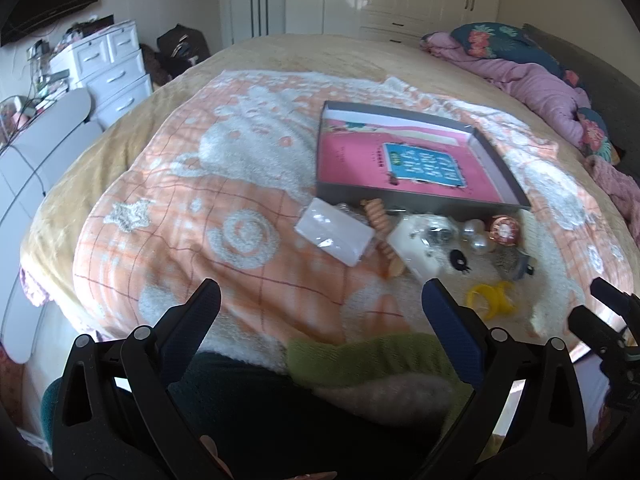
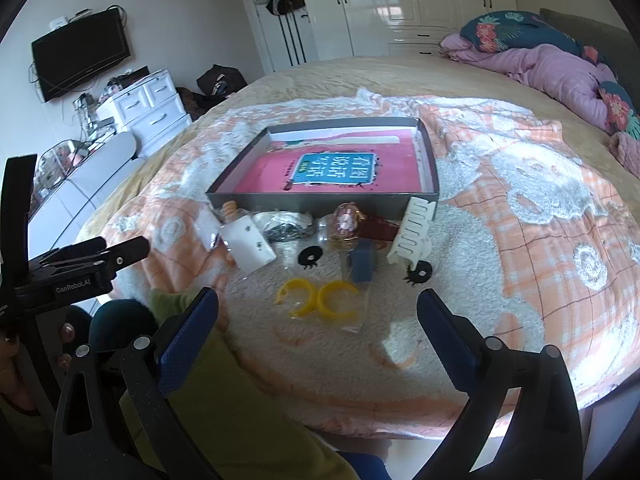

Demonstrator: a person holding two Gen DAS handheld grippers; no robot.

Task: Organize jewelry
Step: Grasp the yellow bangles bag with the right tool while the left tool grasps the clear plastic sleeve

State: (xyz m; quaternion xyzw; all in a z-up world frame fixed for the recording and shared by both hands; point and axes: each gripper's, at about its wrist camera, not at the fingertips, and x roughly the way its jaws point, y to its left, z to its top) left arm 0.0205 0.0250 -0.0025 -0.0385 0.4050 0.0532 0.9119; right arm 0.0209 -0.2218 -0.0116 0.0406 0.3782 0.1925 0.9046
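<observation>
A shallow grey box (image 2: 320, 202) (image 1: 416, 196) with a pink and blue card inside lies on the bed. Jewelry pieces are heaped along its near wall: a round watch (image 2: 346, 220) (image 1: 505, 231), pearl beads (image 1: 478, 240), yellow hoop earrings (image 2: 320, 296) (image 1: 490, 300), a white hair claw (image 2: 414, 232), a white card (image 2: 250, 246) (image 1: 412, 246), black flower pieces (image 2: 308, 257), an orange twisted clip (image 1: 380, 224). My left gripper (image 1: 322, 296) hovers open left of the heap. My right gripper (image 2: 318, 304) hangs open just before the yellow hoops. Both hold nothing.
An orange and white patterned blanket (image 2: 520, 240) covers the beige bed. A purple quilt and floral pillow (image 2: 540, 52) lie at the far right. White drawers (image 2: 148, 108) and a wall television (image 2: 80, 54) stand left. A green sleeve (image 1: 360, 360) lies under the grippers.
</observation>
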